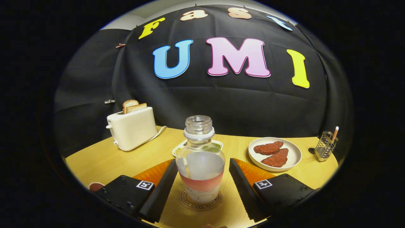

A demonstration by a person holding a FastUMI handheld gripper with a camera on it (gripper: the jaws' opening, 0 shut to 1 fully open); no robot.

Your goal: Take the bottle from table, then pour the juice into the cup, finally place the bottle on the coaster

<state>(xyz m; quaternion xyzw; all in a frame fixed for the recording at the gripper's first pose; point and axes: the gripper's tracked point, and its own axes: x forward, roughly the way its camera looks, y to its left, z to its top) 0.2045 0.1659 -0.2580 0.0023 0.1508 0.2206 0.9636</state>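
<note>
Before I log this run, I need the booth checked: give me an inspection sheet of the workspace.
Surface: wooden table, no spills seen.
Job's things: uncapped bottle, some juice at the bottom, standing upright on the coaster.
Clutter: toaster holding bread; plate with two reddish pieces; small dish behind the bottle; wire holder.
Grippers: gripper open, fingers either side of the bottle, apart from it.
Cables: toaster cord on table.
Surroundings: black cloth wall.

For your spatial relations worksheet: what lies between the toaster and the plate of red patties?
In the gripper view, the small dish and bottle, standing between the open jaws.
</note>
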